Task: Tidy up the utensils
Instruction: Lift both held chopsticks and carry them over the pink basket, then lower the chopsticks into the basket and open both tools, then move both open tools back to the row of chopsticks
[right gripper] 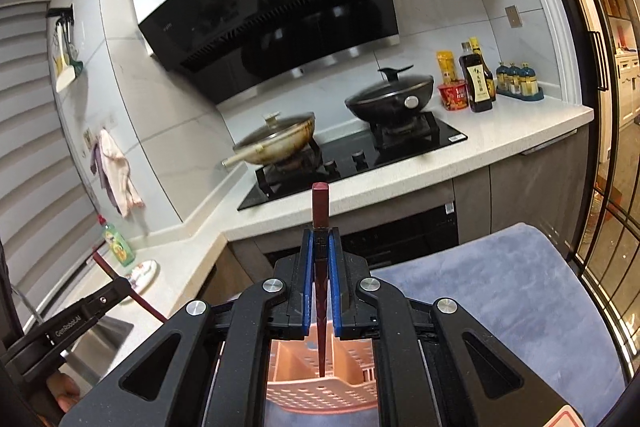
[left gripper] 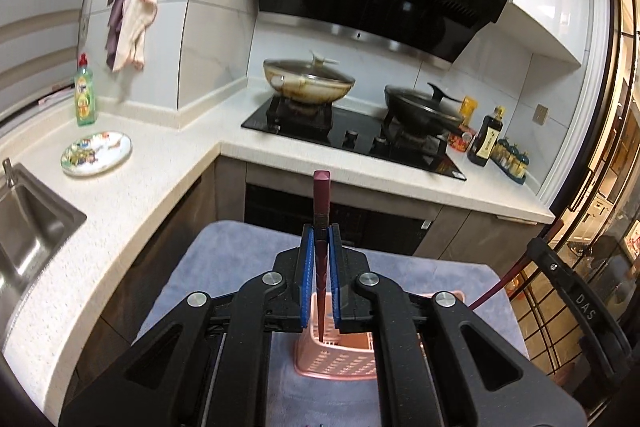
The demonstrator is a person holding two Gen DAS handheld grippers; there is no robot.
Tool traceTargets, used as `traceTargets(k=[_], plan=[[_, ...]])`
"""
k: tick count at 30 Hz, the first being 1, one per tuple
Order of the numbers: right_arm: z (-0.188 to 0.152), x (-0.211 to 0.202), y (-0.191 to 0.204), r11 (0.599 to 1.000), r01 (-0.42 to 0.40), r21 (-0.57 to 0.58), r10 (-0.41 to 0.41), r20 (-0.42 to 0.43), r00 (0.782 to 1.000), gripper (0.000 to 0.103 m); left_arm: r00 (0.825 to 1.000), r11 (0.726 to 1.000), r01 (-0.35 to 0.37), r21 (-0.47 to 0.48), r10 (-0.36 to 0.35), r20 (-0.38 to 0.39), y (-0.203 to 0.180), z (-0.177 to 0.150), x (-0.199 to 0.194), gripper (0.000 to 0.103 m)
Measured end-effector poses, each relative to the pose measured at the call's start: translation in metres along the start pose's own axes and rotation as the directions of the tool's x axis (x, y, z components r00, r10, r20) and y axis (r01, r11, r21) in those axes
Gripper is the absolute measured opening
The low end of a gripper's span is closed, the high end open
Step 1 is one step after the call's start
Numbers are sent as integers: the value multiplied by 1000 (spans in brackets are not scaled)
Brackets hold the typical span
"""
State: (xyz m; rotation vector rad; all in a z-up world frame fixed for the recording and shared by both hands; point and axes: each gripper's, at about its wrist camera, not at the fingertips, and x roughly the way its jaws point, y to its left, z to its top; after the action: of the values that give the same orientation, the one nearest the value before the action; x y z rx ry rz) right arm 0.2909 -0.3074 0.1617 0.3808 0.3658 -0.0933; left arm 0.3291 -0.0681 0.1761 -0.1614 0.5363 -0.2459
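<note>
Maroon chopsticks, one pinched in each of my grippers, both above the pink basket.

My left gripper (left gripper: 321, 239) has its blue pads clamped on a chopstick (left gripper: 321, 203) at frame centre, tip down inside the pink basket (left gripper: 336, 359) on the grey-blue towel (left gripper: 224, 267). My right gripper (right gripper: 320, 239) is likewise closed on its own chopstick (right gripper: 320, 211), whose tip hangs in the same basket (right gripper: 320, 391), low in the frame.
</note>
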Motion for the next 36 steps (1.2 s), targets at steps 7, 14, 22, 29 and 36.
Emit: traceTargets(k=[7,14,22,29,36], plan=[[-8,-7,2,999,15,-30,-15,-8,1000,14,1000,1000,-19,3,19,-20,6,-13,-2,16],[-13,-54,3,999,-3,-54,3,7,1000,27,1000,1000,-13,-6,13,-1,13,-19,-37,35],[-50,-119,8,993,-23,-119,20,-25,999,35,998,996,-56,69,58,-27,14,-57,-81,36],[-105,-163,7,979,19,-201,-36,-80,996,35,993,992,-75,106,83,-80,20,-107,-108,36],[-152,-191,-1,976,19,-215,-53,-152,987,35,985,990,-84,112,99,-140,29,-156,-127,36]])
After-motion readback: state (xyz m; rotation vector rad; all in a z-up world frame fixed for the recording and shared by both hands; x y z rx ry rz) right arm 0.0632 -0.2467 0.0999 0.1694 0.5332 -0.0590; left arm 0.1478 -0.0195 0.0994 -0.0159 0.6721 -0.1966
